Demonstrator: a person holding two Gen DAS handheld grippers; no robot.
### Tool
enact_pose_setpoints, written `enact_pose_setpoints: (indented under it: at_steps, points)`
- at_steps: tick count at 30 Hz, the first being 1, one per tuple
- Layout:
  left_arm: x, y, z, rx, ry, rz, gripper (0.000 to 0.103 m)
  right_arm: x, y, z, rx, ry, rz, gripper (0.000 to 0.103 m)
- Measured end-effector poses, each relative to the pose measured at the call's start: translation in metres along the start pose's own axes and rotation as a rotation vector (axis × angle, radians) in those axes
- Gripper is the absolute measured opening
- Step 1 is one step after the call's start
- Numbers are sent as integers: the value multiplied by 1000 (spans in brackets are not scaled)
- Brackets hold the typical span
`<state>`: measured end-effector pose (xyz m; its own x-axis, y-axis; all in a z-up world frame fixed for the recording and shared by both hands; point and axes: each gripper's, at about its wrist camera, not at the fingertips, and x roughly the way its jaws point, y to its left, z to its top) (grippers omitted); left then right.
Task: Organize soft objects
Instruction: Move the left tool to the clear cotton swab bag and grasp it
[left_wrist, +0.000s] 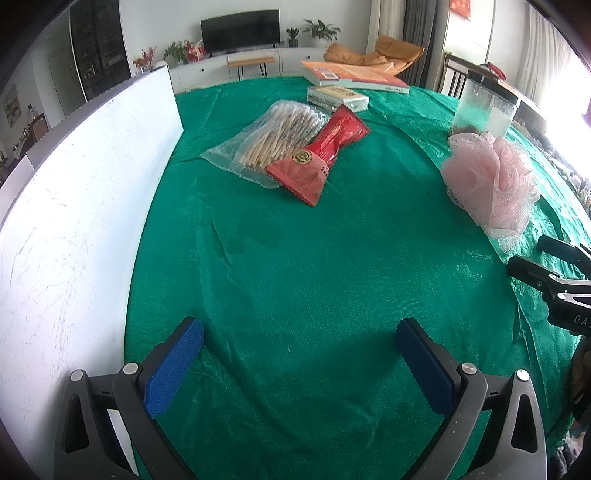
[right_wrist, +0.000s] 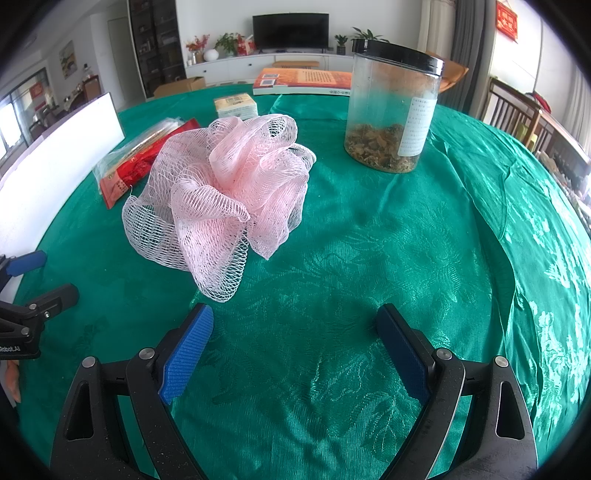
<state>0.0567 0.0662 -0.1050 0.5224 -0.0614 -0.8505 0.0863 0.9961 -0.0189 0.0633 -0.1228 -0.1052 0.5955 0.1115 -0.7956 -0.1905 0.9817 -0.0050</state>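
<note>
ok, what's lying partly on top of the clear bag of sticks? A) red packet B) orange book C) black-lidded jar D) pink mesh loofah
A: the red packet overlaps the near-right edge of the clear bag of sticks, while the pink mesh loofah, the jar and the book sit apart from it.

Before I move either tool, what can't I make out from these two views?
- Right tool: cut off by the left wrist view's edge.
- Left tool: likewise in the right wrist view.
- Red packet: partly hidden behind the pink mesh sponge.
- Jar label: too small to read.
</note>
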Motion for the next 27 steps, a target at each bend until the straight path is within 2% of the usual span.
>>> enact_pose_setpoints:
  at_steps: [2,5,7,9,11,13,16,18,19,20,22,23,24,25,26,27]
  points:
    - [-1,-1,9,-32,38,-45,103,0,0,0,0,0,1,92]
    - [-12,1,33,-92,25,-97,103,0,0,0,1,0,1,92]
    - [-15,2,59,-107,2,-79,102,0,0,0,1,0,1,92]
    - [-12,6,90,-133,-25,-53,97,0,0,0,1,0,1,92]
    - [0,12,120,-143,-37,-29,95,0,0,0,1,0,1,92]
    - [24,15,147,-118,-13,11,95,0,0,0,1,0,1,92]
    - [58,24,167,-89,26,73,95,0,0,0,1,0,2,92]
    - [73,33,172,-111,40,112,95,0,0,0,3,0,3,92]
    - [80,38,173,-129,51,109,95,0,0,0,3,0,3,92]
    - [85,42,172,-153,57,73,96,0,0,0,3,0,3,92]
    - [95,39,167,-170,107,-42,96,0,-1,0,3,0,4,92]
    - [95,31,165,-130,106,-34,98,0,0,1,3,0,6,92]
    - [96,16,161,-34,108,-43,98,0,-1,1,3,0,6,92]
    - [95,4,157,46,110,-41,90,1,-1,1,3,1,6,92]
    - [88,-8,152,121,76,-33,56,1,-1,1,4,1,6,92]
    - [80,-15,148,131,63,-55,35,1,-1,1,4,1,6,92]
